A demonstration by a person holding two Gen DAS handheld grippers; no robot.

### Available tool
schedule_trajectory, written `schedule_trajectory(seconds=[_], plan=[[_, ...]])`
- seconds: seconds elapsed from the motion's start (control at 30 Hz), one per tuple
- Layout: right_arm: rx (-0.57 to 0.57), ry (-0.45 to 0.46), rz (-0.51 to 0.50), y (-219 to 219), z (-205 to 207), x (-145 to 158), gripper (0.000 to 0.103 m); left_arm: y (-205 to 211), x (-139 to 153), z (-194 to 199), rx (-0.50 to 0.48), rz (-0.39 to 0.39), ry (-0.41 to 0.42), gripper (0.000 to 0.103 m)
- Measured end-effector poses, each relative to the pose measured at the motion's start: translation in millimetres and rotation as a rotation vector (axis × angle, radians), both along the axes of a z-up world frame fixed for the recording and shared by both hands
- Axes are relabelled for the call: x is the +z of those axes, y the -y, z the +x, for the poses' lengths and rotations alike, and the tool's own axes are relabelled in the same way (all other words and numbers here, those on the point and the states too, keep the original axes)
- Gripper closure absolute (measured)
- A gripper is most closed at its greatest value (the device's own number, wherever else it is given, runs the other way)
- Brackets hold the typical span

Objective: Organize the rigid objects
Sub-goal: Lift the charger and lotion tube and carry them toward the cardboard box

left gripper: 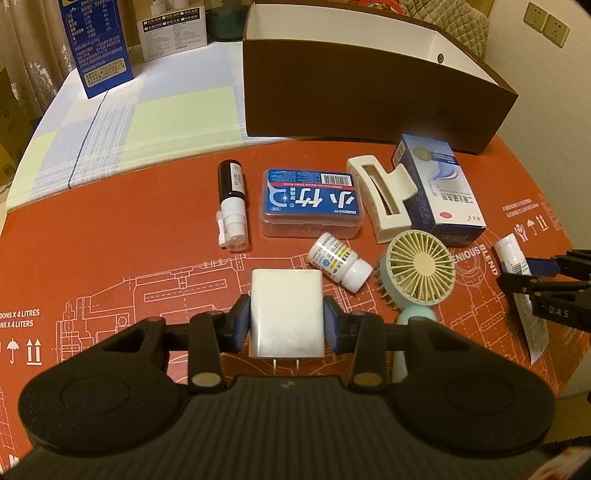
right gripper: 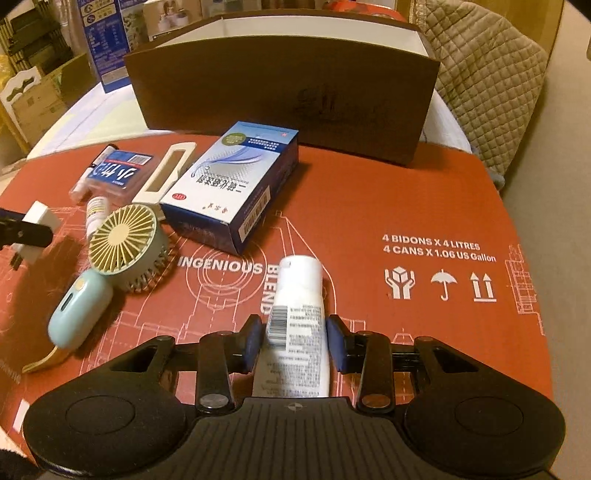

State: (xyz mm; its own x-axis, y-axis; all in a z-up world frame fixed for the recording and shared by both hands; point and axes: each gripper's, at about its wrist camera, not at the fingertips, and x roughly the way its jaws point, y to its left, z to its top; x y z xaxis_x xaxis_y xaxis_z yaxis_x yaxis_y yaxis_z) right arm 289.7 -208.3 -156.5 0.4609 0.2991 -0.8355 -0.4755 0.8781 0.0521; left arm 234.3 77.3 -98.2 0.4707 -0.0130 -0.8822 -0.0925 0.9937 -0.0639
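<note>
My left gripper (left gripper: 287,320) is shut on a white plug charger (left gripper: 285,302), prongs toward the camera, above the red cardboard (left gripper: 129,229). My right gripper (right gripper: 295,341) is shut on a white tube (right gripper: 297,317) with a barcode label; it also shows in the left wrist view (left gripper: 511,251). On the cardboard lie a spray bottle (left gripper: 231,203), a blue floss box (left gripper: 312,202), a small pill bottle (left gripper: 340,263), a cream hair claw (left gripper: 384,199), a mint hand fan (left gripper: 417,269) and a blue medicine carton (left gripper: 441,188). A brown open box (left gripper: 369,99) stands behind them.
A blue carton (left gripper: 99,44) and a white box (left gripper: 173,33) stand at the back left on a checked cloth (left gripper: 147,114). A quilted chair (right gripper: 487,85) is behind the brown box at the right. Bare cardboard lies to the right in the right wrist view (right gripper: 424,192).
</note>
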Motion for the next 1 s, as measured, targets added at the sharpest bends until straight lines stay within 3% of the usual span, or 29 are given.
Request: schedule_trajectory(seconds=[0.43,1.0], plan=[[-0.008,-0.012,0.007,1.9,3.6,4.9,0.073,2.5,6.4,2.2,0.002,0.002,0.011,0.067],[0.000,0.065,0.144,-0.5,14.5,65.1,0.073,17.1,42.7,28.6,-0.045,0.004,0.100,0.067]])
